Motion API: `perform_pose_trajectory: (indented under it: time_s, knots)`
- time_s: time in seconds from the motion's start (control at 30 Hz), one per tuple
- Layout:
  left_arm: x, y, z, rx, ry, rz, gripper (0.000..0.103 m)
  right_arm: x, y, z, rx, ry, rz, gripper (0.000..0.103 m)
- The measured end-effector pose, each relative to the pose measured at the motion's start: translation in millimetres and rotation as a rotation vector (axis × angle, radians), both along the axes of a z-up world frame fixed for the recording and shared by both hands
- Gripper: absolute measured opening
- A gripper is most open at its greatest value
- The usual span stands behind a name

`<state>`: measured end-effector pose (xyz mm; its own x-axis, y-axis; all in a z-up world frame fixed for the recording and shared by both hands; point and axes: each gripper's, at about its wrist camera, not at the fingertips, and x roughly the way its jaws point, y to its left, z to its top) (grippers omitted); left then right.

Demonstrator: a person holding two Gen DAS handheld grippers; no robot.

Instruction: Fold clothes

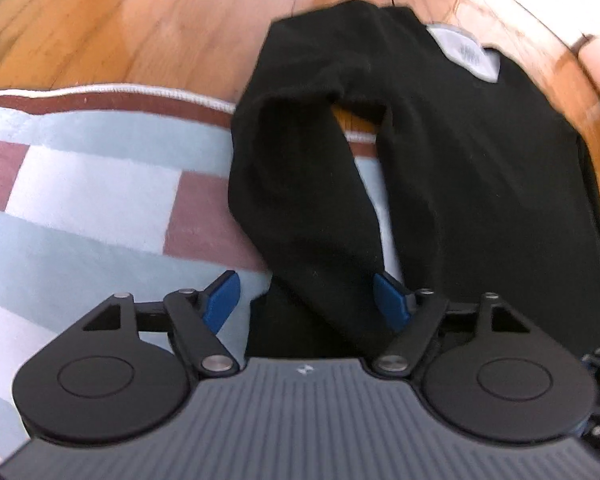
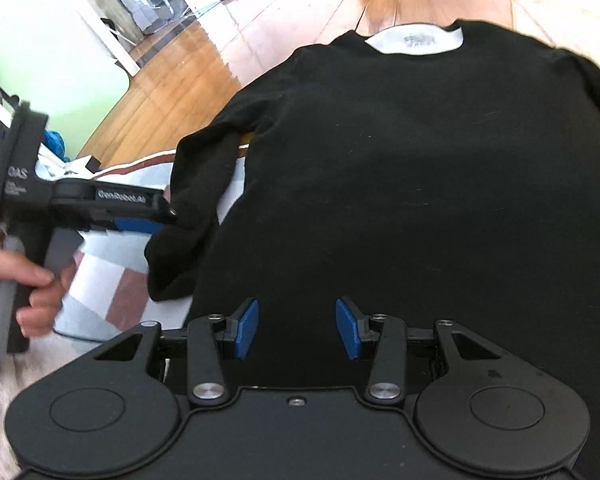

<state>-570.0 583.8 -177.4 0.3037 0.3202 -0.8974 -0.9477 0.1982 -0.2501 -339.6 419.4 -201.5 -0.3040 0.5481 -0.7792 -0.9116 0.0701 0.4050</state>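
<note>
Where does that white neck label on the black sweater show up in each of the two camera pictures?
Left wrist view: the white neck label is at upper right, tilted, near the sweater's far edge.
Right wrist view: the label is at top centre, inside the collar.
Shared landmark: the black sweater's sleeve lying over the checked rug.

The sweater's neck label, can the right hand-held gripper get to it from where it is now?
Probably yes. The right hand-held gripper is open over the black sweater, and nothing lies on the cloth between it and the white neck label at the far end.
</note>
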Motion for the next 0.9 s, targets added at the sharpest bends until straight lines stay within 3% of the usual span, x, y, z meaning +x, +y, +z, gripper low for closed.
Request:
perform_pose_trajectory:
  time_s: [0.1, 0.2, 0.23, 0.27, 0.3, 0.33, 0.4, 0.57, 0.7, 0.73, 0.8, 0.9]
  knots:
    - [0, 0, 8, 0.030, -0.039, -0.027, 0.072, 1, 2, -8, -0.002, 0.023, -0.021, 0.048]
    - [3, 3, -1, -0.017, -0.097, -0.026, 0.071, 4, -4, -16, -0.029, 0.036, -0.052, 0.048]
    - [6, 2, -2, -0.009, -0.081, -0.032, 0.066, 6, -6, -17, -0.033, 0.036, -0.060, 0.048]
    - [9, 1, -1, 0.027, -0.031, -0.045, 0.055, 7, -9, -17, -0.035, 0.034, -0.066, 0.048]
    - [13, 0, 0, 0.062, 0.019, -0.059, 0.020, 8, -12, -18, -0.036, 0.032, -0.072, 0.048]
    - [14, -2, 5, 0.103, 0.056, -0.064, 0.010, 9, -14, -19, -0.038, 0.029, -0.078, 0.049]
    - [9, -5, 23, 0.204, 0.112, -0.047, 0.010, 11, -18, -22, -0.044, 0.014, -0.087, 0.049]
    - [-16, -10, 85, 0.556, 0.425, 0.067, 0.010, 14, -26, -27, -0.037, -0.007, -0.082, 0.049]
    - [-21, -31, 115, 0.918, 0.664, 0.141, 0.015, 18, -27, -27, -0.037, 0.002, -0.081, 0.048]
    - [-21, -33, 111, 0.928, 0.697, 0.131, 0.015, 19, -28, -27, -0.038, 0.004, -0.081, 0.049]
    - [-20, -33, 97, 0.855, 0.721, 0.077, 0.016, 21, -28, -27, -0.038, 0.009, -0.081, 0.049]
    - [-32, -36, 68, 0.628, 0.619, 0.015, 0.016, 25, -30, -27, -0.039, 0.016, -0.081, 0.049]
